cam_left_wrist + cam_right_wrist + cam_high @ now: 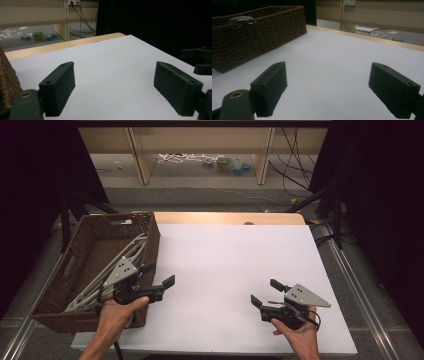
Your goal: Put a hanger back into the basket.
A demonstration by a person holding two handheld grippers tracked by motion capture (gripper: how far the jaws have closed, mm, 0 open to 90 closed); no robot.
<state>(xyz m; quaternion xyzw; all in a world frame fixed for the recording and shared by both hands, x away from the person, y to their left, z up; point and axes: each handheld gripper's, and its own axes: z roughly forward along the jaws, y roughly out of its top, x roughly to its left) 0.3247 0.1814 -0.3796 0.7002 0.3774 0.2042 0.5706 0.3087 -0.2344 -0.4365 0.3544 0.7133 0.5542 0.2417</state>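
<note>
We held the left claw (pixel 159 275) spread and empty at the wicker basket's (pixel 75 290) near right corner, closest to the grey hangers (pixel 127 257) lying lengthwise inside it, while our right claw (pixel 263 293), also spread, hovered well apart over the white counter (pixel 225 260).

Worktop (pixel 225 270): matt white sheet, smooth, faintly grained; bare pale wood strip along far edge. Basket (pixel 87 270) at left edge: dark brown woven wicker, rough, ribbed. Inside it, hangers (pixel 107 280): pale grey, smooth, look like plastic. Left claw (pixel 159 275), right claw (pixel 263 292): matt black plastic, jaw pads dull, slightly textured. Top plates: flat grey metal, satin finish.
</note>
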